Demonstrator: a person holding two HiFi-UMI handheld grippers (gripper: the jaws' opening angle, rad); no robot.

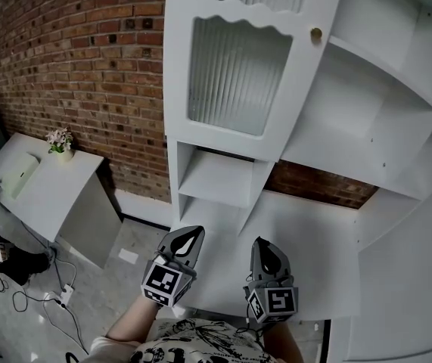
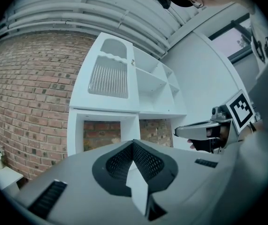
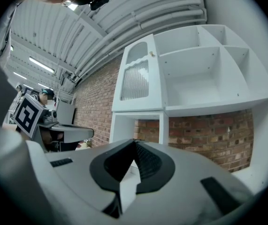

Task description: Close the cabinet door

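Ahead and up: cabinet door (image 1: 234,74), ribbed-glass panel, upright, taller than wide, on the upper left compartment of the white cabinet (image 1: 367,127). Small round knob (image 1: 315,33) sits at its right edge, so the hinges are probably on the left. From both gripper views the door (image 2: 108,76) (image 3: 136,81) looks flush with the cabinet front, shut or very nearly; I cannot rule out a thin gap. Open shelves to the right of it, open niches below with brick showing through.

Left gripper (image 1: 188,242) and right gripper (image 1: 267,257) hang low and near, side by side, pointing roughly level toward the cabinet's base. Each pair of jaws is pressed together at the tips (image 2: 134,142) (image 3: 134,141), with nothing between them. Both are well apart from the door, which lies above and beyond them.

Key relation: the left gripper is almost under the panel, while the knob edge lies up and right, more toward the right gripper. Any final push would go high, near that free edge.

Further out: brick wall (image 1: 87,59) on the left and a low white table (image 1: 41,187) with a small flower pot (image 1: 60,142)
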